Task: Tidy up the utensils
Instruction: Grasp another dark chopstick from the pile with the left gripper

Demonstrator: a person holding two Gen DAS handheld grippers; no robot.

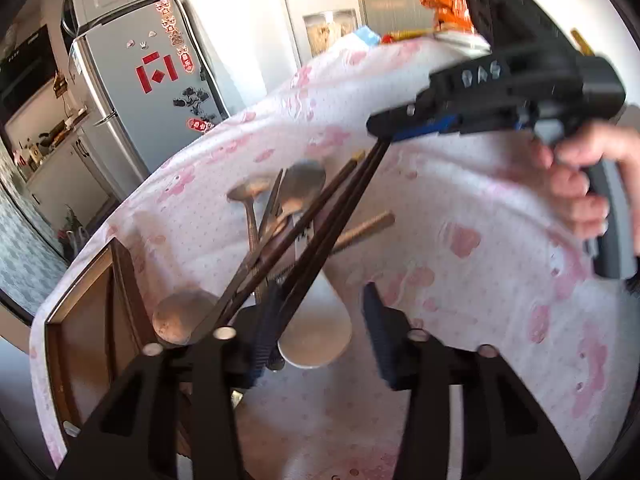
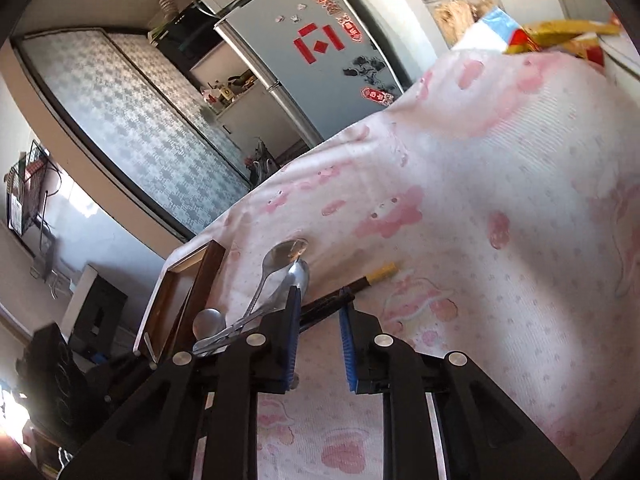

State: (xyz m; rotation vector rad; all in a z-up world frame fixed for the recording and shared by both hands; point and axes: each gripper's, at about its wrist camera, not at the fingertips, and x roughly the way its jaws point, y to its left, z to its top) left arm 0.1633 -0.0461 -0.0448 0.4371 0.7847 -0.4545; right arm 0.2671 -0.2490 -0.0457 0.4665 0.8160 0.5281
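Right gripper (image 1: 384,136) is pinching dark wooden chopsticks (image 1: 320,224); left gripper (image 1: 316,336) is hanging open over steel spoons (image 1: 276,196) on the pink-print counter (image 1: 460,280); no writing is reading clearly.

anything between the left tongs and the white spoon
Yes: the dark chopsticks, held by the right tongs, slant across the white spoon handle just ahead of the open left tongs. Its bowl is uncovered.

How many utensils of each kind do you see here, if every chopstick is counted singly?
Metal spoons: 3
White spoon: 1
Dark chopsticks: 4, as far as their overlap lets me tell
Total: 8
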